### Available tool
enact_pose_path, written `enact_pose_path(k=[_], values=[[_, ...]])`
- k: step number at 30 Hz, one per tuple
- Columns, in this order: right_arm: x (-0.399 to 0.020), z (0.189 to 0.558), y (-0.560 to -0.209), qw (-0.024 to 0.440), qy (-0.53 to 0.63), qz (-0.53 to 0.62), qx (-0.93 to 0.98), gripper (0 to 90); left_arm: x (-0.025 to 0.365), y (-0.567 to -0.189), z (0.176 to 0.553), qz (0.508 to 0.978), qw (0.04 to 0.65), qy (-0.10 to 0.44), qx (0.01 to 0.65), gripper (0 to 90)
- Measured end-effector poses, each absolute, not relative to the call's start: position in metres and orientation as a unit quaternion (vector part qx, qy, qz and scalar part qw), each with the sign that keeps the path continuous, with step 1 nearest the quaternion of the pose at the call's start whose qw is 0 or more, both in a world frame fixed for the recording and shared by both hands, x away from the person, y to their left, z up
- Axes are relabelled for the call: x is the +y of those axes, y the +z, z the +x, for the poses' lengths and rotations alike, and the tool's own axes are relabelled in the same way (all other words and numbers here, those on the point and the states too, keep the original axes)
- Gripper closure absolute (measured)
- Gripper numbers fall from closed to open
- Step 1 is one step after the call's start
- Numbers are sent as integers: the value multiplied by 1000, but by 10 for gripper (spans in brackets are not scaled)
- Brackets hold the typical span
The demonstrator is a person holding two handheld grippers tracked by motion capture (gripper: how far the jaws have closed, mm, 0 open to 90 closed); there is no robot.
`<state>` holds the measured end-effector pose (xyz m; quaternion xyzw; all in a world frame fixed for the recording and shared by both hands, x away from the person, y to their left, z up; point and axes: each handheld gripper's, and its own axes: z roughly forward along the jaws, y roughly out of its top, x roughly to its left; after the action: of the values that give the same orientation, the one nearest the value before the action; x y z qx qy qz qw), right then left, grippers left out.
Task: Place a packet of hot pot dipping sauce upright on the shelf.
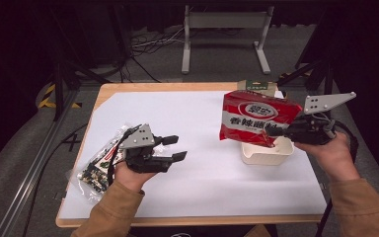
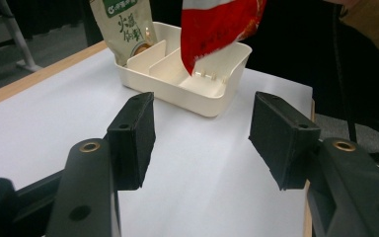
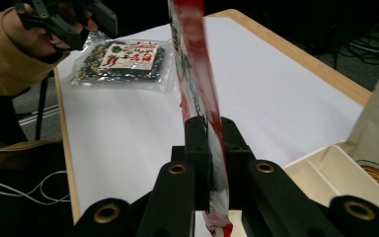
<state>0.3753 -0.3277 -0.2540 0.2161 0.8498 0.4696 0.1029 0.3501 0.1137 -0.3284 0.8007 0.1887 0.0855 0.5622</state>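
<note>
- High view: I hold the right gripper (image 1: pixel 275 131) above the right side of the table (image 1: pixel 197 182), its jaws clamped on a lower corner of the red packet (image 1: pixel 256 117). The packet hangs upright over the white tray (image 1: pixel 266 153), with a green packet (image 1: pixel 256 86) standing just behind it. My left gripper (image 1: pixel 175 148), jaws apart and holding nothing, hovers at the table's left, just beside a clear snack bag (image 1: pixel 98 165) lying flat.
- Left gripper view: the spread jaws frame bare tabletop. Beyond them sits the tray (image 2: pixel 212 101), divided into compartments, the red packet (image 2: pixel 217 24) dangling over it and the green packet (image 2: pixel 123 29) standing in its far end.
- Right gripper view: the jaws pinch the red packet (image 3: pixel 197 64) edge-on. The snack bag (image 3: pixel 123 61) lies well apart across the table, near the left gripper (image 3: pixel 64 19).
</note>
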Motion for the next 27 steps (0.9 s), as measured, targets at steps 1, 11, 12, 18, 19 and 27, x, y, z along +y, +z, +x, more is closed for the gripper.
enact_pose_path(k=[1, 11, 12, 18, 19, 27], values=[[-329, 378, -253, 105, 468, 218, 850, 854, 115, -329, 351, 801, 562, 86, 189, 431], [-340, 399, -246, 122, 464, 235, 845, 853, 126, -333, 350, 799, 557, 95, 205, 412], [-340, 401, -246, 122, 464, 236, 845, 853, 127, -334, 350, 798, 557, 95, 210, 407], [-347, 413, -246, 126, 465, 249, 840, 853, 134, -334, 348, 793, 558, 98, 223, 395], [-350, 417, -247, 126, 468, 258, 836, 853, 136, -333, 347, 793, 558, 101, 223, 395], [-362, 433, -246, 124, 479, 282, 822, 852, 151, -334, 342, 785, 560, 101, 244, 389]])
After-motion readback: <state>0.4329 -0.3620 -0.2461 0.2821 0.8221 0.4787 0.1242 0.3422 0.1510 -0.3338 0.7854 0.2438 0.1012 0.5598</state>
